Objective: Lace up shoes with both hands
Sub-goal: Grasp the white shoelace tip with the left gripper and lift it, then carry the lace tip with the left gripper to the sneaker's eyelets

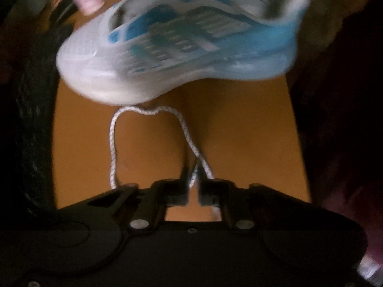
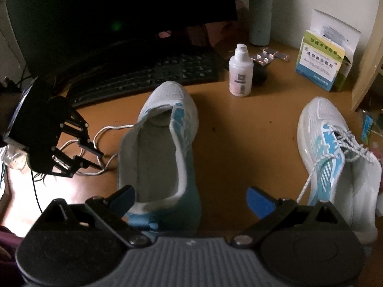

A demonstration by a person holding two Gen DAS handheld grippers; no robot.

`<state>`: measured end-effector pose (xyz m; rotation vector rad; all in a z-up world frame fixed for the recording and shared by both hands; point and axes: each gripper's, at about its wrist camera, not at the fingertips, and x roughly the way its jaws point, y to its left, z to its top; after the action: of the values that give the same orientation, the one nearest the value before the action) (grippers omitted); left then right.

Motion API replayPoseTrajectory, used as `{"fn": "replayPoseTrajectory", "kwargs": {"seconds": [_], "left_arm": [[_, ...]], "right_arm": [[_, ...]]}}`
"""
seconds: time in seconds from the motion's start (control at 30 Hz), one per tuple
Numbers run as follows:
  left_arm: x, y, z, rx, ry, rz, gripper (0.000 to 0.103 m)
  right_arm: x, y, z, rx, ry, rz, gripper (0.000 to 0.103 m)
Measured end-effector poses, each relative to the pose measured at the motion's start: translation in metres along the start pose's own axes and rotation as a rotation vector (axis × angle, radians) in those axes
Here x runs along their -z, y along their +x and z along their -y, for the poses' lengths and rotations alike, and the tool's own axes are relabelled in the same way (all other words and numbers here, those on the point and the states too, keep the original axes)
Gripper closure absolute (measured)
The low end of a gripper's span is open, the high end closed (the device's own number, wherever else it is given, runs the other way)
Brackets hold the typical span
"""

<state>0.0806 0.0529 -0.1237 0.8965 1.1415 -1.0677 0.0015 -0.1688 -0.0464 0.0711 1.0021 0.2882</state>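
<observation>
A white mesh trainer with blue side panels, unlaced (image 2: 165, 143), is seen lying on the orange-brown wooden desk (image 2: 239, 148) directly ahead of the right tongs (image 2: 191, 201), heel nearest, its grey-lined opening empty. The blue-padded fingers (image 2: 259, 201) of the right tongs are spread wide apart, with nothing held between them; the left pad is just beside the heel collar.

The black left tongs (image 1: 193, 192) are nearly closed on the white speckled cord lace (image 1: 185, 129), which passes between the narrow fingers and loops forward to the toe of the trainer, seen blurred just beyond. In the right wrist view this lace is seen coiled on the desk between those tongs and the shoe.

To the right of the right tongs a second, laced trainer of the same pattern (image 2: 332, 157) is found; bare desk lies open between the two shoes. Further ahead a white plastic bottle (image 2: 240, 71), foil blister packs (image 2: 270, 56), a green-and-blue carton (image 2: 320, 64), a grey cylindrical flask (image 2: 261, 12), a black keyboard (image 2: 148, 74) and a dark monitor (image 2: 115, 16) are ranged towards the white wall.
</observation>
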Motion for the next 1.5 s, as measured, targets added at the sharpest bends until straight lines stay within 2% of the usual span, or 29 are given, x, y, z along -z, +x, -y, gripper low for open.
{"fn": "replayPoseTrajectory", "kwargs": {"seconds": [0.13,0.23,0.37,0.47,0.6,0.7,0.73,0.93,1.07,1.13,1.3,1.37,1.43,1.5], "left_arm": [[0.011,-0.001,-0.002,-0.057,-0.273,0.065,0.102],[0.020,-0.010,-0.001,-0.103,-0.478,0.150,0.102],[0.020,-0.054,0.016,-0.177,-0.705,0.354,0.102],[0.005,-0.079,0.028,-0.192,-0.790,0.506,0.102],[-0.024,-0.101,0.041,-0.203,-0.760,0.628,0.102],[-0.043,-0.099,0.051,-0.231,-0.722,0.643,0.102],[-0.047,-0.097,0.053,-0.235,-0.724,0.646,0.102],[-0.064,-0.093,0.067,-0.236,-0.699,0.670,0.102],[-0.056,-0.099,0.076,-0.241,-0.695,0.675,0.102],[-0.052,-0.101,0.078,-0.239,-0.695,0.677,0.102],[-0.047,-0.100,0.080,-0.225,-0.690,0.681,0.102],[-0.045,-0.100,0.079,-0.219,-0.692,0.684,0.102],[-0.043,-0.099,0.080,-0.219,-0.695,0.685,0.102],[-0.041,-0.099,0.080,-0.211,-0.700,0.688,0.102]], "right_arm": [[0.000,0.001,0.003,-0.014,-0.004,0.001,0.002],[-0.002,0.002,0.004,-0.037,-0.019,0.003,0.002],[-0.007,0.000,0.003,-0.058,-0.058,0.016,0.002],[-0.011,-0.002,0.004,-0.077,-0.084,0.033,0.002],[-0.020,-0.010,0.011,-0.122,-0.067,0.085,0.005],[-0.031,-0.016,0.030,-0.224,0.045,0.122,0.018],[-0.034,-0.016,0.033,-0.252,0.064,0.120,0.025],[-0.048,-0.014,0.043,-0.417,0.152,0.118,0.051],[-0.053,-0.013,0.025,-0.431,0.083,0.135,0.052],[-0.053,-0.012,0.020,-0.441,0.063,0.137,0.056],[-0.054,-0.005,0.012,-0.464,0.067,0.129,0.061],[-0.052,-0.004,0.012,-0.475,0.076,0.128,0.066],[-0.052,-0.001,0.012,-0.489,0.087,0.127,0.087],[-0.052,0.002,0.012,-0.502,0.098,0.120,0.088]]}}
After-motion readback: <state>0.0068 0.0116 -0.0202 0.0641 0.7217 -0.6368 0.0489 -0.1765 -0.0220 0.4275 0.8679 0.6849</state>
